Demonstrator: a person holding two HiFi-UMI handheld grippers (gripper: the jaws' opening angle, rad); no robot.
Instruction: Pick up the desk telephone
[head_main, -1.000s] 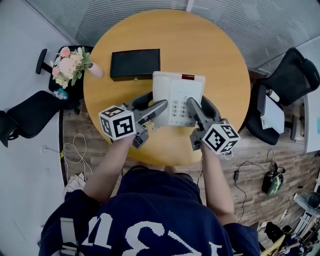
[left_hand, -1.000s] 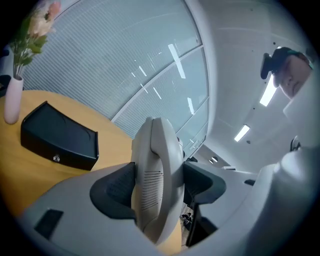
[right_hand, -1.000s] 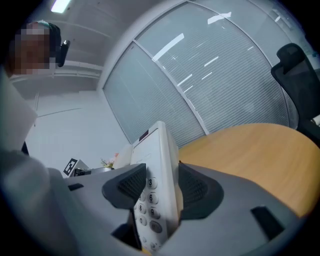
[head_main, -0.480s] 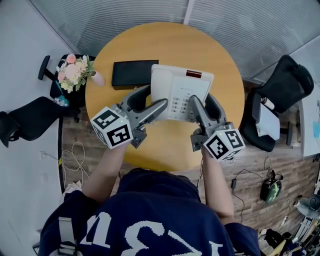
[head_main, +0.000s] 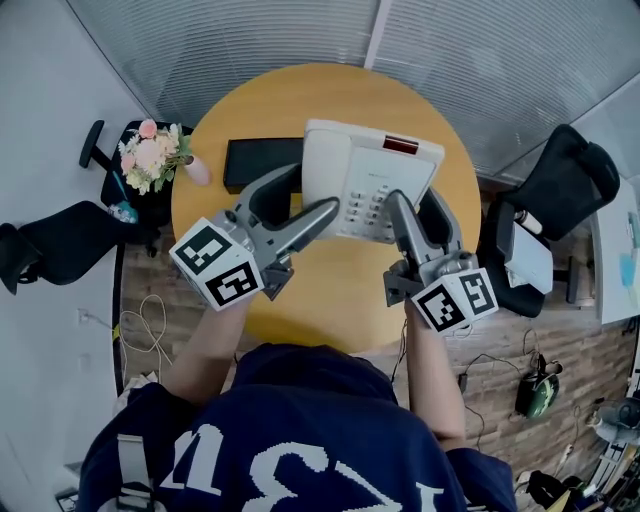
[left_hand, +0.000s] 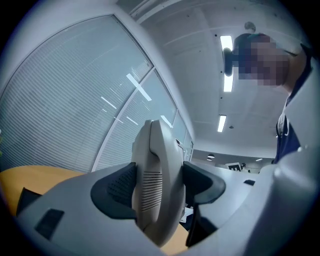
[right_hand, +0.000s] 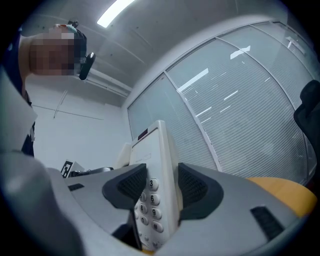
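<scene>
The white desk telephone (head_main: 365, 180) hangs in the air above the round wooden table (head_main: 330, 290), held from both sides. My left gripper (head_main: 305, 200) is shut on its handset side; in the left gripper view the handset edge (left_hand: 156, 185) is clamped between both dark pads. My right gripper (head_main: 410, 215) is shut on the keypad side, and in the right gripper view the keypad edge (right_hand: 156, 200) sits pressed between the pads. The phone's red display strip (head_main: 400, 145) faces up.
A black flat case (head_main: 258, 160) lies on the table behind the phone, partly hidden by it. A flower bouquet (head_main: 152, 155) stands at the table's left edge. Black office chairs (head_main: 555, 190) stand on both sides, with cables on the floor.
Both grippers have risen with the telephone clamped between them. The phone has come up off the table toward the camera and looks larger now.
</scene>
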